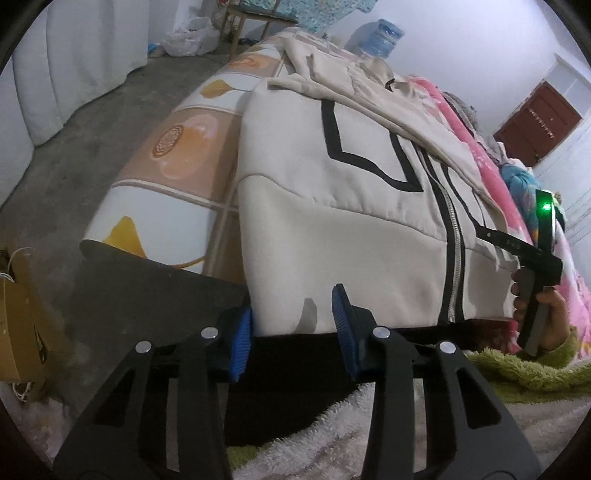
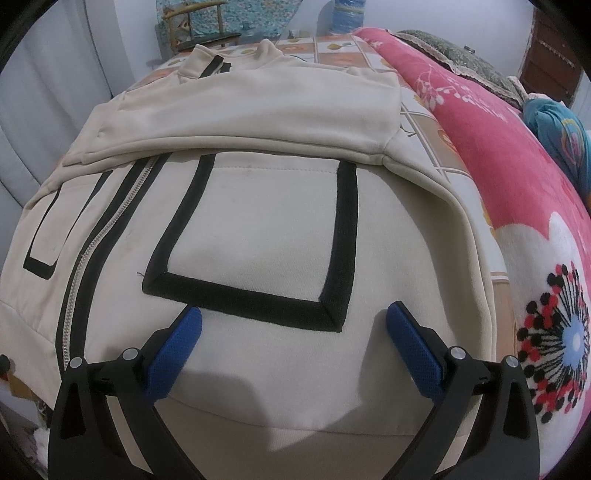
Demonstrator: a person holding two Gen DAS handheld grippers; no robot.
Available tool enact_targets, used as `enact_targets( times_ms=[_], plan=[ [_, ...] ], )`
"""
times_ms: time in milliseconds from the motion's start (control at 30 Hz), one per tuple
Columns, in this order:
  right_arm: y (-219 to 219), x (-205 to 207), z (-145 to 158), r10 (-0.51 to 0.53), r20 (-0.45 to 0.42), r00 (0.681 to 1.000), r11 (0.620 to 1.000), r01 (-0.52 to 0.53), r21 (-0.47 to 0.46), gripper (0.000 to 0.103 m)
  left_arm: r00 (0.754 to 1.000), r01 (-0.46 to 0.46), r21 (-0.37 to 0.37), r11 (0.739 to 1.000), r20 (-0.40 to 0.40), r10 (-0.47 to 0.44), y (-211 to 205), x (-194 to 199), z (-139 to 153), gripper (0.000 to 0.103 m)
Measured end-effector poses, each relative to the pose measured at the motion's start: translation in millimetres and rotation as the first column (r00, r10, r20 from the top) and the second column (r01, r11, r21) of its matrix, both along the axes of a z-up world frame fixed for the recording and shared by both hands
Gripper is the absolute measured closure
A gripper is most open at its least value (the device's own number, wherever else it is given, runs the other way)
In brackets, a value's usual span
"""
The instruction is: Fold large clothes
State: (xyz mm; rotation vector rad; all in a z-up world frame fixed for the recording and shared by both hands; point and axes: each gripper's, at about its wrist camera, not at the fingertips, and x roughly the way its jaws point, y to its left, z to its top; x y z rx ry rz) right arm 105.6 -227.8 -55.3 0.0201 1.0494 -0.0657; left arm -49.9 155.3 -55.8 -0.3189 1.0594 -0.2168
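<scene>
A cream jacket with black trim and a centre zipper lies flat on the bed. One sleeve is folded across its chest. My left gripper is at the jacket's lower left corner. The hem lies flat between its blue pads, which stand apart from the cloth. My right gripper hovers open over the lower front, just below the black-edged pocket, with nothing between its fingers. In the left wrist view a hand in a green sleeve holds that gripper at the jacket's right side.
The patterned bed sheet shows left of the jacket and a pink floral blanket lies along its right. A cardboard box stands on the concrete floor. A wooden chair and a water bottle stand beyond the bed.
</scene>
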Motion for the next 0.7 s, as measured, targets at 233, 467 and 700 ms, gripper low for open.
enact_targets(
  times_ms=[233,467,700],
  plan=[
    [0,0,0,-0.001,0.002,1.000,1.000,0.001,0.003,0.006,0.999,-0.043,0.027,0.999,-0.004,0.043,-1,11,-6,0.068],
    [0,-1,1,0.024,0.009,1.000,1.000,-0.024,0.004,0.006,0.998,-0.055,0.170,0.984,-0.017,0.059,-10,15,-5,0.094],
    [-22,-36,26,0.053,-0.004,0.999,0.996,-0.053,0.068,0.007,1.000,0.003,0.340,0.941,0.012,-0.008,-31,12,5,0.096]
  ],
)
